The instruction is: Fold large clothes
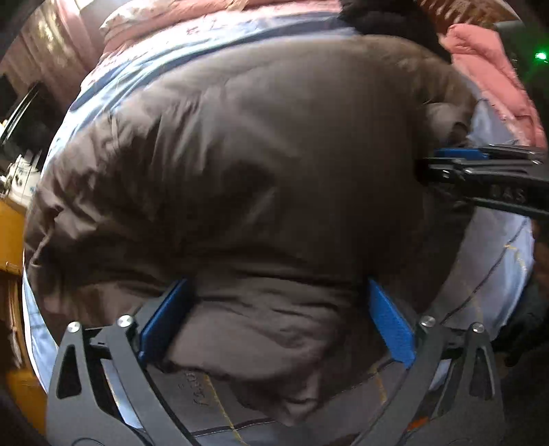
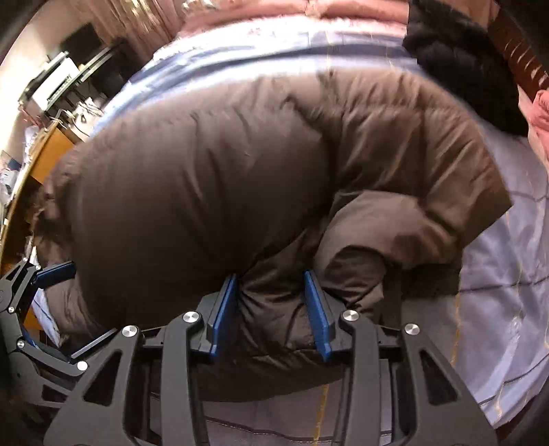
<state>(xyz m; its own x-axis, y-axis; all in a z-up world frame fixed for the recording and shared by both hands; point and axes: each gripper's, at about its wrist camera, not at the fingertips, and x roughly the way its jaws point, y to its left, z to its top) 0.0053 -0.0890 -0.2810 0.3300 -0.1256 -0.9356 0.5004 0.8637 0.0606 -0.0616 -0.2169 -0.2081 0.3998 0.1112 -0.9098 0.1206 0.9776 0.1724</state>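
A big brown puffer jacket (image 1: 240, 164) lies folded over on a bed with a pale blue sheet (image 1: 144, 58). My left gripper (image 1: 278, 308) stands wide open, its blue pads on either side of the jacket's near edge. My right gripper (image 2: 271, 302) has its blue pads pressed into a bunched fold of the brown jacket (image 2: 212, 178), gripping it at the near edge. The right gripper also shows in the left wrist view (image 1: 446, 164) at the jacket's right side. The left gripper shows in the right wrist view (image 2: 51, 274) at the far left.
A pink quilted garment (image 1: 487, 75) and a black fuzzy item (image 2: 456, 58) lie at the bed's far right. A yellow wooden desk (image 2: 44, 154) with clutter stands to the left. Pink bedding (image 2: 274, 13) lies along the far edge. The pale sheet (image 2: 507, 267) is bare at right.
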